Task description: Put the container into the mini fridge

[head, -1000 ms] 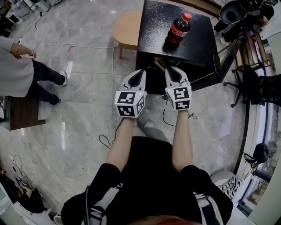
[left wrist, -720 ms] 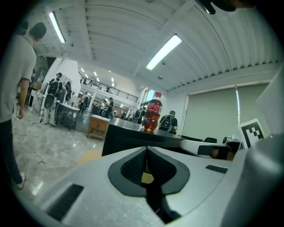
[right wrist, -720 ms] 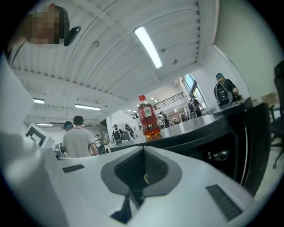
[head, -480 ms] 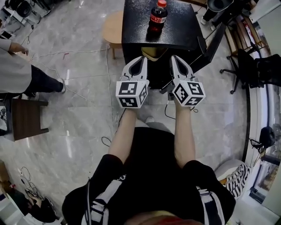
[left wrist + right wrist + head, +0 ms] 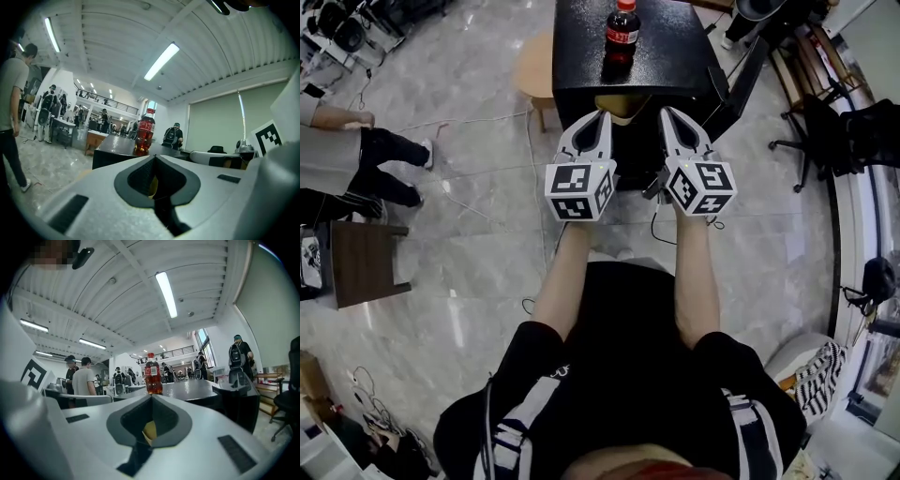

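Fingers (image 5: 93, 187) of the left gripper (image 5: 604, 114) meet at the tips, holding nothing; the right gripper (image 5: 665, 112) is likewise pressed together and empty. Pale yellow container (image 5: 623, 108) sits between and just beyond both tips, in the opening of the black box-shaped mini fridge (image 5: 675, 52). Red-capped dark cola bottle (image 5: 621, 33) stands upright on top, farther ahead.

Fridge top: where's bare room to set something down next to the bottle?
Widest bare patch on the fridge top lies between the bottle and the open door. A narrower strip runs between the bottle and the edge by the stool. The front edge is crowded: left claw and right claw hover there, both shut.
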`<state>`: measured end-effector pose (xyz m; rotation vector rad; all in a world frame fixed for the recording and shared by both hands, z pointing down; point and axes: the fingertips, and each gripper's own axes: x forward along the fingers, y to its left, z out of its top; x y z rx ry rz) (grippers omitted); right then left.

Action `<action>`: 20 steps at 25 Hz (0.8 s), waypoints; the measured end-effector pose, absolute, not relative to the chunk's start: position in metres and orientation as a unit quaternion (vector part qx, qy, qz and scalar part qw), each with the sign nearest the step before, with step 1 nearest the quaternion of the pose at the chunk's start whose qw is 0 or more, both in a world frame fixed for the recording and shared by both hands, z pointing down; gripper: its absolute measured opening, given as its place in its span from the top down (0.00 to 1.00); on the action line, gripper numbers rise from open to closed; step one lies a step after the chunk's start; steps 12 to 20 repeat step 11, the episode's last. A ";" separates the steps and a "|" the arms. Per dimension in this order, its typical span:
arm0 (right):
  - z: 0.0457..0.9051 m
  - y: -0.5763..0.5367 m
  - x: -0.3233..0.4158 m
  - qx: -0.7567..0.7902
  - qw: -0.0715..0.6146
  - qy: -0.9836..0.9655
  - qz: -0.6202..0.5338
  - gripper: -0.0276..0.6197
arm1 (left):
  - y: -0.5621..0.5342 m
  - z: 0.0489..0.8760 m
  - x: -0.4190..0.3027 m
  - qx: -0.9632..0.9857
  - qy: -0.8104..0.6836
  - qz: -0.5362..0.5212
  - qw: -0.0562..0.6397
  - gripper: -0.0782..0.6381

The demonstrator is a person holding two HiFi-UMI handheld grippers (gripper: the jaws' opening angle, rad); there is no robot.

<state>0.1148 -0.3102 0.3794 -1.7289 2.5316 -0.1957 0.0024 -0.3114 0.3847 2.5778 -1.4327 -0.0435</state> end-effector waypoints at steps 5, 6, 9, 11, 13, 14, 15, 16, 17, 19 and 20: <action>0.378 -0.310 0.108 -0.557 0.036 0.827 -0.062 0.94 | -0.309 0.384 -0.005 0.867 -0.489 -0.014 0.095 0.88; 0.378 -0.309 0.106 -0.556 0.036 0.828 -0.062 0.94 | -0.308 0.384 -0.007 0.867 -0.490 -0.015 0.095 0.88; 0.377 -0.310 0.099 -0.553 0.036 0.830 -0.061 0.94 | -0.308 0.384 -0.013 0.865 -0.492 -0.015 0.096 0.88; 0.377 -0.311 0.094 -0.551 0.036 0.832 -0.060 0.94 | -0.309 0.385 -0.017 0.865 -0.493 -0.014 0.097 0.88; 0.377 -0.311 0.094 -0.551 0.036 0.832 -0.060 0.94 | -0.309 0.385 -0.017 0.865 -0.493 -0.014 0.097 0.88; 0.377 -0.311 0.094 -0.551 0.036 0.832 -0.060 0.94 | -0.309 0.385 -0.017 0.865 -0.493 -0.014 0.097 0.88; 0.377 -0.311 0.094 -0.551 0.036 0.832 -0.060 0.94 | -0.309 0.385 -0.017 0.865 -0.493 -0.014 0.097 0.88; 0.377 -0.311 0.094 -0.551 0.036 0.832 -0.060 0.94 | -0.309 0.385 -0.017 0.865 -0.493 -0.014 0.097 0.88; 0.377 -0.311 0.094 -0.551 0.036 0.832 -0.060 0.94 | -0.309 0.385 -0.017 0.865 -0.493 -0.014 0.097 0.88; 0.377 -0.311 0.094 -0.551 0.036 0.832 -0.060 0.94 | -0.309 0.385 -0.017 0.865 -0.493 -0.014 0.097 0.88; 0.377 -0.311 0.094 -0.551 0.036 0.832 -0.060 0.94 | -0.309 0.385 -0.017 0.865 -0.493 -0.014 0.097 0.88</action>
